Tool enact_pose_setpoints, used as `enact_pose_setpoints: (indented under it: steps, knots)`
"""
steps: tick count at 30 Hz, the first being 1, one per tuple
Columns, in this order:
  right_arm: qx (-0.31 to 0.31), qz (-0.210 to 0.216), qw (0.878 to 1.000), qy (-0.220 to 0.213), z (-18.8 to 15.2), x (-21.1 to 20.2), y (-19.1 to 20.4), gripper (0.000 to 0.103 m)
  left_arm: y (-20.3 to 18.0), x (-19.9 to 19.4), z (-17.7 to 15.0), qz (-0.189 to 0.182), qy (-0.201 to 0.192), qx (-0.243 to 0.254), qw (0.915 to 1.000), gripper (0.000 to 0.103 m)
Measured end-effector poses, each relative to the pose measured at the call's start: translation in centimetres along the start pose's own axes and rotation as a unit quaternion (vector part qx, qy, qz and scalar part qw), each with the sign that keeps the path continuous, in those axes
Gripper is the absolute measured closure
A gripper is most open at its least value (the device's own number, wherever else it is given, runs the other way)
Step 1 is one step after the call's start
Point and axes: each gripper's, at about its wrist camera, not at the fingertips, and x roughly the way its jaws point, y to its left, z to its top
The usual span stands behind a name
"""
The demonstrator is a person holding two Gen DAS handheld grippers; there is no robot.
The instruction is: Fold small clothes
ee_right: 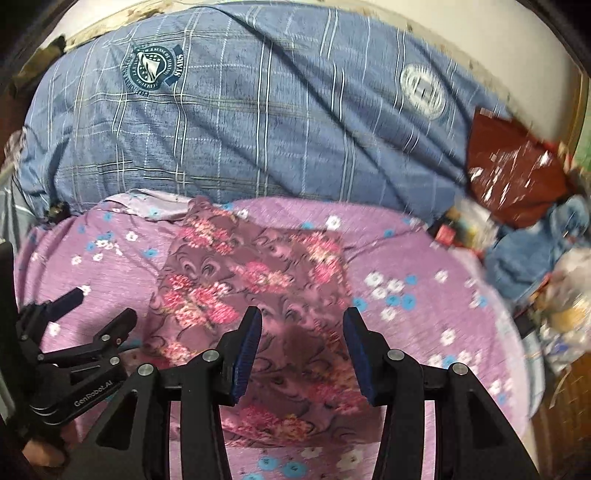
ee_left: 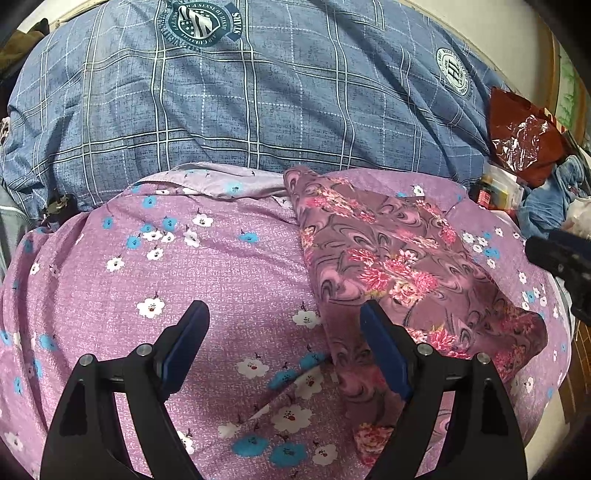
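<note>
your left gripper [ee_left: 284, 314] hangs w/ jaws wide apart, nothing in them, over the lilac flowered sheet [ee_left: 147, 295]. right gripper [ee_right: 303, 325] is spread too and empty, centred above the floral garment [ee_right: 251, 280], prob. so you can pick an edge. that garment lies flat-ish on the sheet, looks partly folded already, near side toward you. behind it sits a blue plaid duvet [ee_left: 258, 92]; its crest [ee_left: 199, 22] reads "stars". left gripper body says "genrobot.ai".
</note>
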Motion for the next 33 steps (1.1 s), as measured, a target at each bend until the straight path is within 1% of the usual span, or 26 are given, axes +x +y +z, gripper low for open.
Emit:
enact_pose_setpoints:
  steps: [2, 8, 14, 25, 29, 33]
  knots:
    - [-0.012, -0.012, 1.0, -0.009, 0.1, -0.4, 0.4, 0.055, 0.0, 0.0, 0.0, 0.0, 0.0, 0.0, 1.0, 0.019]
    - [-0.025, -0.019, 0.999, -0.018, 0.2, -0.7, 0.9, 0.055, 0.1, 0.1, 0.0, -0.001, 0.001, -0.005, 1.0, 0.019]
    - [-0.026, -0.023, 0.999, -0.016, 0.1, -0.1, 0.9, 0.055, 0.2, 0.4, 0.0, -0.01, 0.008, -0.009, 0.9999, 0.019]
    - [-0.026, -0.024, 0.999, 0.0, -0.2, 1.6, 0.3, 0.054, -0.3, 1.6, 0.3, -0.039, 0.026, -0.007, 0.9989, 0.019]
    - [-0.004, -0.006, 1.0, 0.017, -0.3, 3.1, -1.7, 0.051, -0.2, 2.0, 0.7, -0.057, 0.03, -0.008, 0.9979, 0.019]
    - [0.039, 0.033, 0.997, 0.055, -1.1, 5.4, -5.0, 0.051, 0.3, 3.0, 0.8, -0.076, 0.055, -0.022, 0.9953, 0.019]
